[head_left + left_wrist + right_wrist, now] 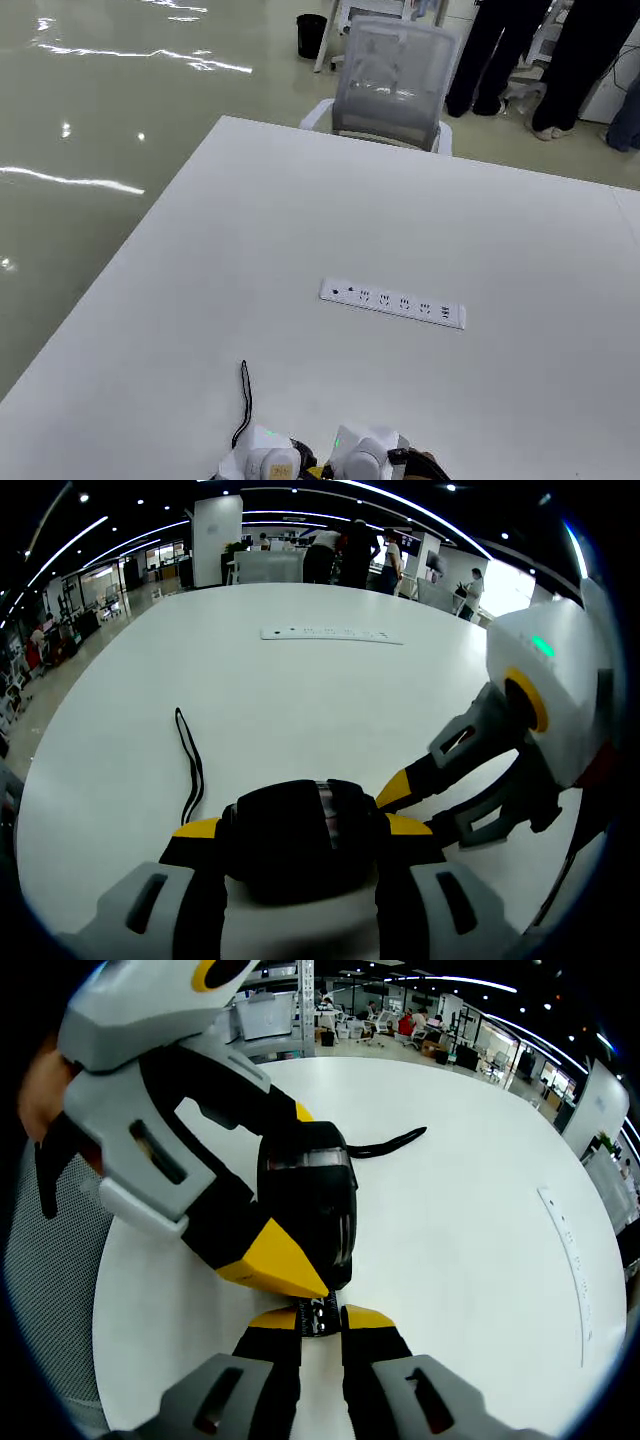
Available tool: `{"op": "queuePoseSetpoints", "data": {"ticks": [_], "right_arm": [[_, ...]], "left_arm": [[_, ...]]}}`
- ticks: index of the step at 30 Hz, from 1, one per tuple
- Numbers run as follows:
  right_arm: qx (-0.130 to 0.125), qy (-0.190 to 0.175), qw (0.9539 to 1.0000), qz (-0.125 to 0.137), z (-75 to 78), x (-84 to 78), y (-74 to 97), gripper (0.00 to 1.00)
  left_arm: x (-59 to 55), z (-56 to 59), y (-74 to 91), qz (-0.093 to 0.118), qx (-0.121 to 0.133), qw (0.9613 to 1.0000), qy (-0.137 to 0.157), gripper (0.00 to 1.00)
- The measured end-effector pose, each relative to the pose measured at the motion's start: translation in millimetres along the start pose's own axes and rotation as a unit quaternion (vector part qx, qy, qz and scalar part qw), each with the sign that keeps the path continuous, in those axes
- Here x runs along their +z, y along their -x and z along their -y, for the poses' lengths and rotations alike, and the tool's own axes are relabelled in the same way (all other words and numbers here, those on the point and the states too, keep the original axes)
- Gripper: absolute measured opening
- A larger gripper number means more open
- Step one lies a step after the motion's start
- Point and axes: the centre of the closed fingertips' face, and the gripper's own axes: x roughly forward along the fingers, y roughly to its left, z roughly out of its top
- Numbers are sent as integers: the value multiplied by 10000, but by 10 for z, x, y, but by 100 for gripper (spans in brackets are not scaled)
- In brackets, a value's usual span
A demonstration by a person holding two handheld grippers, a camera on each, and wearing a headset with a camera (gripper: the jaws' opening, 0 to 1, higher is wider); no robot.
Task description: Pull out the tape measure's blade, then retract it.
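A black tape measure sits between the yellow-tipped jaws of my left gripper, which is shut on its case just above the white table. Its black wrist strap trails on the table to the left. In the right gripper view the left gripper comes in from the left holding the tape measure. My right gripper is shut on the short end of the blade sticking out of the case. In the head view the strap lies beside the grippers' white bodies at the bottom edge.
A white power strip lies across the middle of the table. A grey mesh chair stands at the far edge. Behind it are standing people and a black bin. The table's left edge drops to shiny floor.
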Motion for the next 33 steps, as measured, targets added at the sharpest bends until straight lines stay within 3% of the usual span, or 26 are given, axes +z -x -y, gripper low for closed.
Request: {"op": "queuePoseSetpoints", "data": {"ticks": [15,17,21,26,33], "right_arm": [[52,-173,9998,116,10,58,-42,15],[32,-51,10000,15,-3,11,-21,15],[-12,-177,9998,121,42,-59,28,24],[53,6,9998,180,-17,-130,50,11],[110,39,9996,244,-62,-114,38,5]], "left_arm": [[6,-10,-4,-12,-7,10000,25,57],[5,-11,-6,-7,-11,10000,27,57],[3,-7,-2,2,-9,10000,32,57],[5,-4,1,9,-13,10000,31,57],[3,-3,4,11,-11,10000,41,57]]}}
